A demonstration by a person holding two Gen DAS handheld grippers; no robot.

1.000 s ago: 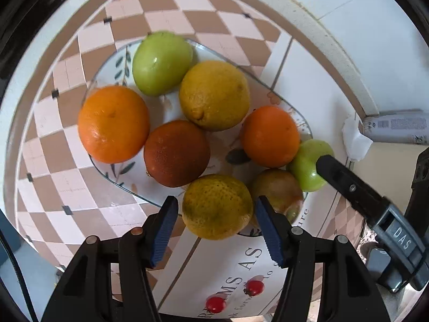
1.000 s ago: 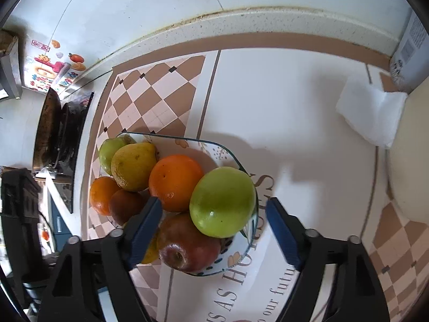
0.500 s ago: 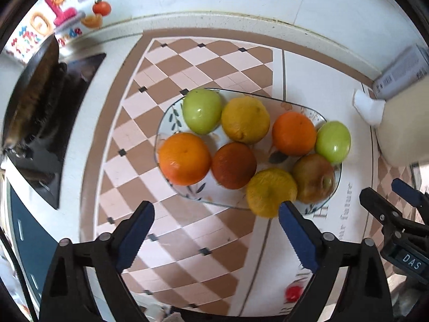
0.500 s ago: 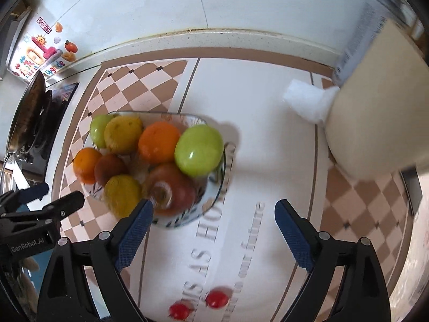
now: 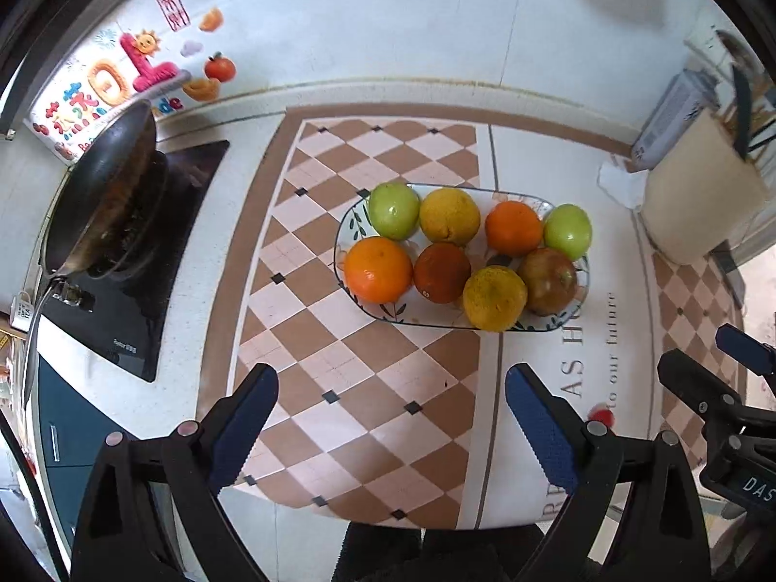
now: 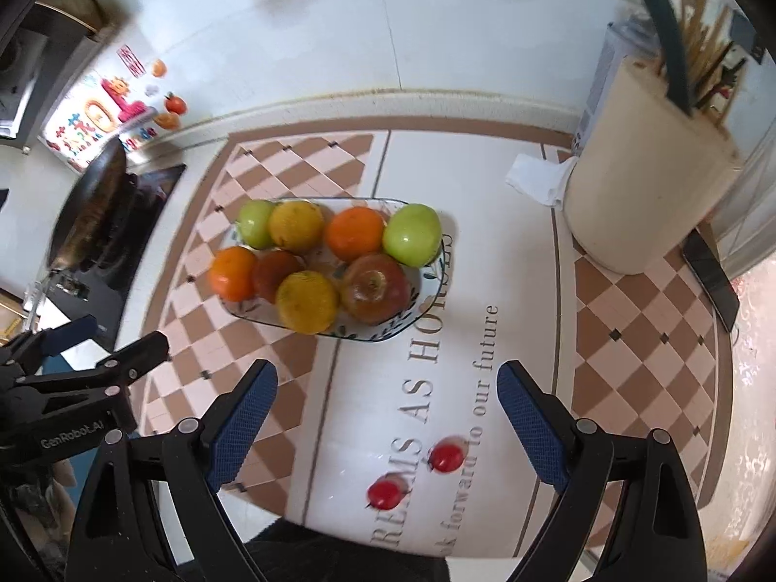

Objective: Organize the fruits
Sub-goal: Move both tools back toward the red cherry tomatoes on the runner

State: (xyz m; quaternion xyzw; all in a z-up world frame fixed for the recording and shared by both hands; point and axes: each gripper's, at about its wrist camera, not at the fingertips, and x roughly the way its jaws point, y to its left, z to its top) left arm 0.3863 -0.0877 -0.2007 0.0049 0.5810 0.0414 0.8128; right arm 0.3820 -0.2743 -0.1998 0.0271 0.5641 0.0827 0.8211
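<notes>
Checkered desk (image 5: 368, 388): all fruits fill the plate (image 5: 347, 237) at 12 o'clock; my left gripper (image 5: 390, 417) and right gripper (image 6: 385, 417) hover empty, fingers spread; task looks complete.

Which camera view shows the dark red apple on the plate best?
The right wrist view: the dark red apple faces the camera, its stem hollow visible. In the left wrist view, the apple shows only its side, partly behind a yellow fruit.
</notes>
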